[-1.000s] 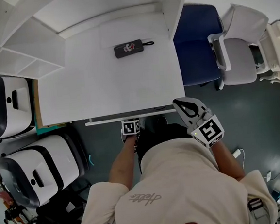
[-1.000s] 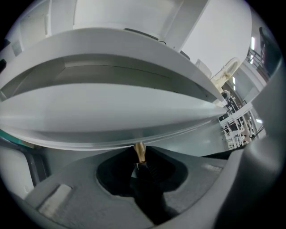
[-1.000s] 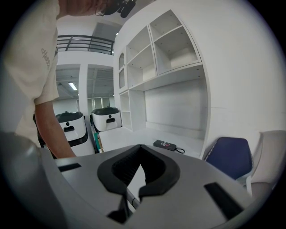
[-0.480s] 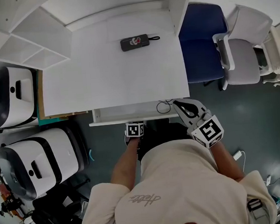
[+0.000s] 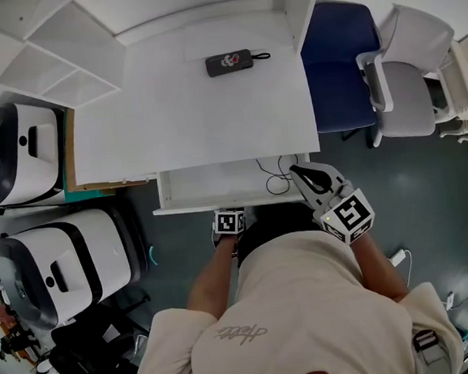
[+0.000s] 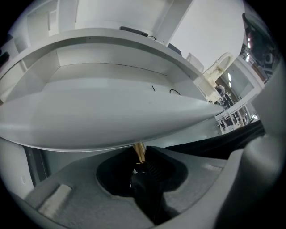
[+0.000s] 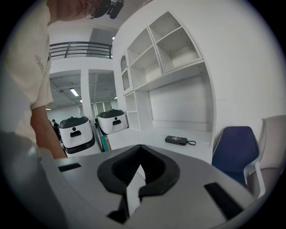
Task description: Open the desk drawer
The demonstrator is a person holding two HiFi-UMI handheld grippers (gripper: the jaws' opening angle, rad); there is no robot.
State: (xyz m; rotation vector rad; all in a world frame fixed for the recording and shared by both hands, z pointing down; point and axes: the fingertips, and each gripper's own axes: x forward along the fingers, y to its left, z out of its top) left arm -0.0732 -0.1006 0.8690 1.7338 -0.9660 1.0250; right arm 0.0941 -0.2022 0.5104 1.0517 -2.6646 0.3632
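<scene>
Case [image 5: 230, 63] on desk [image 5: 196, 120] rear; drawer [image 5: 210, 188] out below desk front, cable [image 5: 273, 179] inside right; chair [image 5: 337, 67] right of desk, machines [image 5: 19, 152] left.

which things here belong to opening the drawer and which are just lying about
Job: drawer; its brass knob; left hand-held gripper, shut on the knob.
Lying about: dark case on the desk; cable in the drawer; blue chair.

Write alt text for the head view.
Seen from above, a person's left gripper holds the front of a white desk drawer, partly open with a black cable inside. The right gripper hangs shut beside the drawer's right end; a dark case lies on the desk.
</scene>
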